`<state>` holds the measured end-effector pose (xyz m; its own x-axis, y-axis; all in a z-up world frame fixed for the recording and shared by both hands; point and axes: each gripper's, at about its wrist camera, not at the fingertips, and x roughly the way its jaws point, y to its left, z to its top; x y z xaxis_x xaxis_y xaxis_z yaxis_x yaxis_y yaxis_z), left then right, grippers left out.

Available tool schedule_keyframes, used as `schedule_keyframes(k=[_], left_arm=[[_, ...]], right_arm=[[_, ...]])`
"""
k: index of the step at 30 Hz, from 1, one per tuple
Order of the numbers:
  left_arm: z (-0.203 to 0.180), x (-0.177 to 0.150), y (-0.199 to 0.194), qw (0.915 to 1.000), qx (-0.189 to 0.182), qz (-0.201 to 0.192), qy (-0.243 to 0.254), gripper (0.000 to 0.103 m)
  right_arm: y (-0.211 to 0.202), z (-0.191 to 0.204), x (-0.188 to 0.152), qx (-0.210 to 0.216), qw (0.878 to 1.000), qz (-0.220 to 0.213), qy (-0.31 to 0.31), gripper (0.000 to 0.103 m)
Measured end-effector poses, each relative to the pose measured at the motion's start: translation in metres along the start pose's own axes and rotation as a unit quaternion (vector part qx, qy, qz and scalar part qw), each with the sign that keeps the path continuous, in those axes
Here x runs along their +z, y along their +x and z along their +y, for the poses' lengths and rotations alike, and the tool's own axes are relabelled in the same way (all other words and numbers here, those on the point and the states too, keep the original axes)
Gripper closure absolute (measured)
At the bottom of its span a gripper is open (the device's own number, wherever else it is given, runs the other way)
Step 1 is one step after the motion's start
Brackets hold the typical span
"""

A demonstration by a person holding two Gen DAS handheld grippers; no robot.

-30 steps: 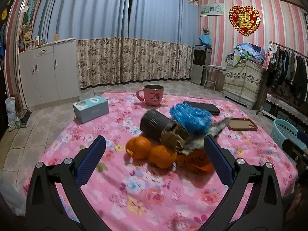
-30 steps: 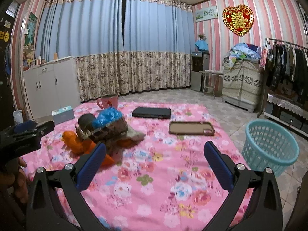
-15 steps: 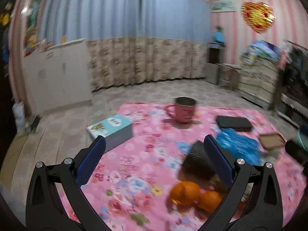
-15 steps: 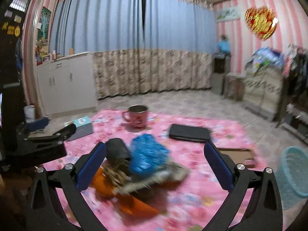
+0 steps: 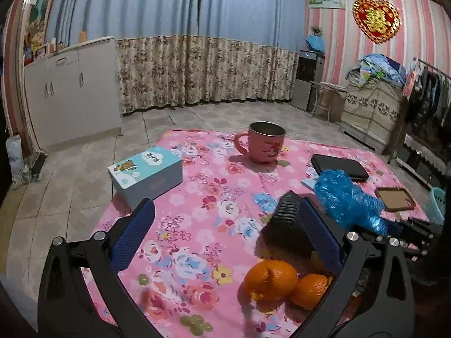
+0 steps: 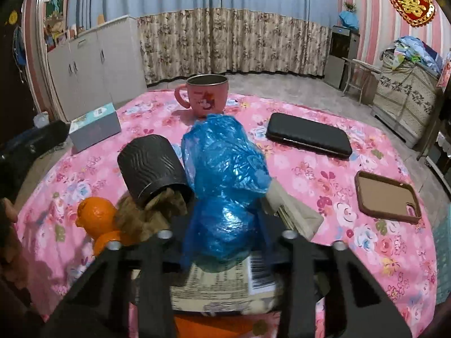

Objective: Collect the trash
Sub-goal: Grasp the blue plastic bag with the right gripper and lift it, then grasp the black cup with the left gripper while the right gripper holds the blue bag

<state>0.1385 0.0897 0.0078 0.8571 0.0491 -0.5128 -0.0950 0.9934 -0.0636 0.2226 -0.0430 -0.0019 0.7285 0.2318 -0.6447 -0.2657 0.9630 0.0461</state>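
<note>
Floral cloth [image 6: 324, 174] | right gripper [image 6: 225, 233] jaws closing around blue bag [image 6: 225, 169] | left gripper [image 5: 225, 233] jaws wide, empty

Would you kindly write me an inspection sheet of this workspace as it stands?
Surface: pink floral cloth, covered table.
Job's things: crumpled blue plastic bag; printed paper wrapper under it; brown scrap spilling from tipped black ribbed cup.
Clutter: pink metal-lined mug, light blue tissue box, black flat case, brown phone case, two oranges.
Grippers: right gripper closing with the bag between its fingers; left gripper open, nothing between.
Cables: nothing seen.
Surroundings: teal plastic basket beside table; curtains, white cabinets.
</note>
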Motion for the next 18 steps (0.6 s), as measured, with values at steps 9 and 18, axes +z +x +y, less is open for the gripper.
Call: schedule_keyframes(k=[9,18], left_arm=[[-0.042,-0.003,0.011,0.9983,-0.028,0.013,0.049,0.005],[-0.048,0.008,0.063,0.9935,-0.039,0.107,-0.001,0.005]], right_arm=[[-0.074,-0.041,0.038,-0.02,0.994,-0.109,-0.009,0.073],[-0.088,-0.104,0.033,0.003,0.99,-0.12,0.073,0.073]])
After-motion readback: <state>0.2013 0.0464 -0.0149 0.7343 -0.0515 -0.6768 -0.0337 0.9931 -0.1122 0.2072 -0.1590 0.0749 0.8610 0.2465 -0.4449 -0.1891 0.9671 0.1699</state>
